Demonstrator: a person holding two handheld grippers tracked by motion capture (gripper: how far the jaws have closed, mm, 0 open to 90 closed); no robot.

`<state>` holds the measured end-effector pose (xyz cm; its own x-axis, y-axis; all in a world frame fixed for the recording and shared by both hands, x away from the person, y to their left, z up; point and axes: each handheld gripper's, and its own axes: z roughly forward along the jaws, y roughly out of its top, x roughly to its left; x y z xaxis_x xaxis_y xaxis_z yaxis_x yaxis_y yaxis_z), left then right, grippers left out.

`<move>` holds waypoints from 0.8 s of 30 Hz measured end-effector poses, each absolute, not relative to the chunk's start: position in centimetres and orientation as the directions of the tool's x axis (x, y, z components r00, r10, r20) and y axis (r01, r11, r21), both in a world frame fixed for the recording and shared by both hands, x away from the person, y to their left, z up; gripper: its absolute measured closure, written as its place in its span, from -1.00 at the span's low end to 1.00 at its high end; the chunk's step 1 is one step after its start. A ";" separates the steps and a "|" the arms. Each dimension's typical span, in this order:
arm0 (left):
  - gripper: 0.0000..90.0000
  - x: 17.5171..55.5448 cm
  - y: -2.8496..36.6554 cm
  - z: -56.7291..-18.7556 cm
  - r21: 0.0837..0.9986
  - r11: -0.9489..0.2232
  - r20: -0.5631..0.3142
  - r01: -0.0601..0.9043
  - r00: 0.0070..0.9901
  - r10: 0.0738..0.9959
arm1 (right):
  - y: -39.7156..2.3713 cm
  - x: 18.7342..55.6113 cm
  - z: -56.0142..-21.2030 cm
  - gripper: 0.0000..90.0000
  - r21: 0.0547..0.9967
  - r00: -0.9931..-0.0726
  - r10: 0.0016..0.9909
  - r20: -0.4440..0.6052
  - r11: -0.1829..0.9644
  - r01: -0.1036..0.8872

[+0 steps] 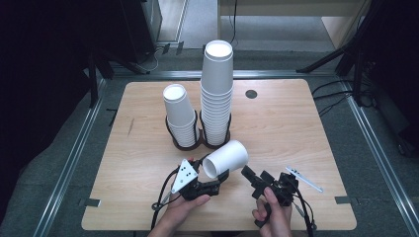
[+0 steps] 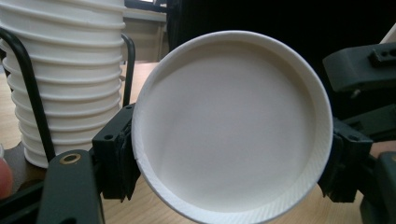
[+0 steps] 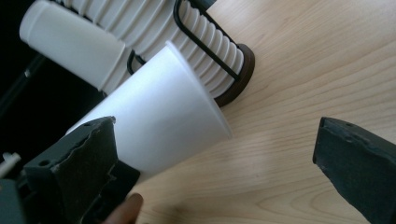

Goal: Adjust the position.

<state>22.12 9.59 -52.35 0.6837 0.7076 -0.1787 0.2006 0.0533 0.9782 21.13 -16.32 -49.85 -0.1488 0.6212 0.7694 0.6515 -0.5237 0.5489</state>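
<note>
Here, the left gripper (image 1: pixel 213 183) was clamped on a sideways cup (image 1: pixel 226 158) just above the table (image 1: pixel 286 128); the right gripper (image 1: pixel 254 180) stood wide apart beside it. Two stacks (image 1: pixel 216 94) waited behind; stacking probably remained.

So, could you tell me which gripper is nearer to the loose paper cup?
The left. The left gripper is shut on the paper cup, clamping it near its closed end. The right gripper stands open just beside it, not touching.

The light wooden worktop (image 1: pixel 276 128) carries two black wire holders (image 1: pixel 187 142) with stacked white paper cups (image 1: pixel 216 94), and a thin strip (image 1: pixel 304 179) near its right front.
</note>
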 end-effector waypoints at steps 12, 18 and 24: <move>-0.51 22.0 9.5 -52.4 0.980 0.071 -0.182 0.188 0.676 0.714 | -14.9 21.1 -48.8 -1.00 0.339 -0.015 0.430 0.903 -0.690 0.639; -0.51 21.9 9.3 -52.4 0.981 0.071 -0.176 0.180 0.677 0.714 | -14.8 21.2 -49.3 -1.00 0.206 0.066 0.315 0.947 -0.751 0.628; -0.51 21.8 9.2 -52.3 0.983 0.070 -0.169 0.171 0.679 0.714 | -14.0 21.6 -49.8 -1.00 0.065 0.154 0.213 0.965 -0.762 0.644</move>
